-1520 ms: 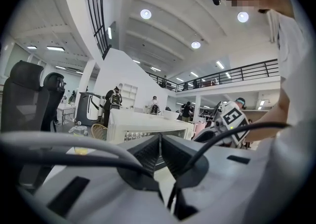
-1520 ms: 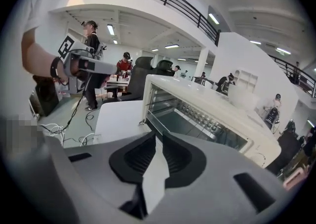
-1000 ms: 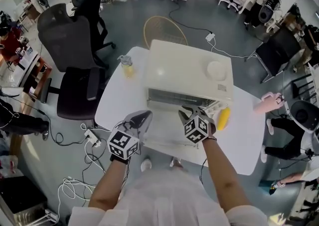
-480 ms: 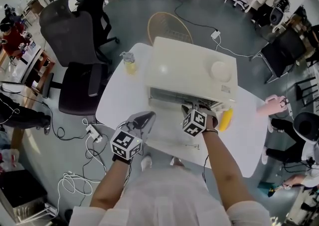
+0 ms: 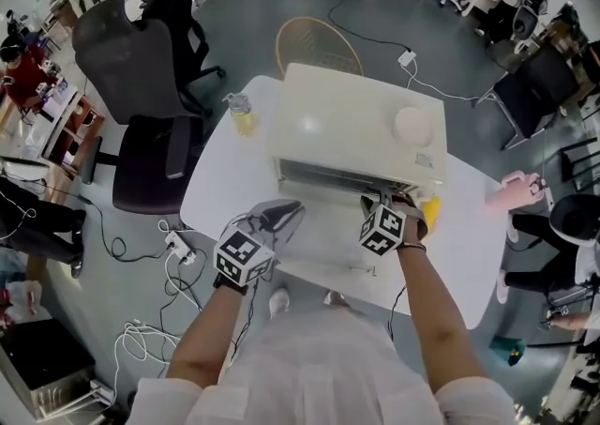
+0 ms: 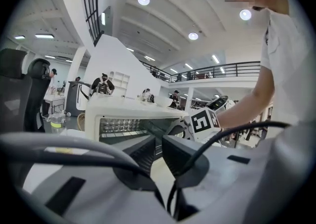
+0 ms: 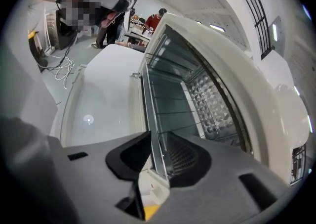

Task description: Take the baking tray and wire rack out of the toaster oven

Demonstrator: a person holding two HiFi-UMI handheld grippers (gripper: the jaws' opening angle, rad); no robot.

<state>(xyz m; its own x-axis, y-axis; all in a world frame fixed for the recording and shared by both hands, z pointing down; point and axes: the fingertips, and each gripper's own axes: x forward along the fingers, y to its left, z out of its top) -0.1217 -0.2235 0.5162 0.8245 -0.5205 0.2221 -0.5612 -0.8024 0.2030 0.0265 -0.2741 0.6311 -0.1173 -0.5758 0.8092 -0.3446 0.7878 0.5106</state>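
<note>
The wire rack (image 7: pixel 170 114) sits inside the toaster oven (image 5: pixel 356 132), its front rail between the right gripper's (image 7: pixel 158 138) jaws, which have just been opening and aren't pinching it – pull now and they'd slip off. The left gripper (image 6: pixel 159 141) is clenched on nothing; the baking tray I can't make out

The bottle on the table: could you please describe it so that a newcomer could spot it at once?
A cream toaster oven sits on the white table. The bottle stands at the oven's far left corner in the head view. It is small and clear with yellow liquid, alone on that side.
</note>
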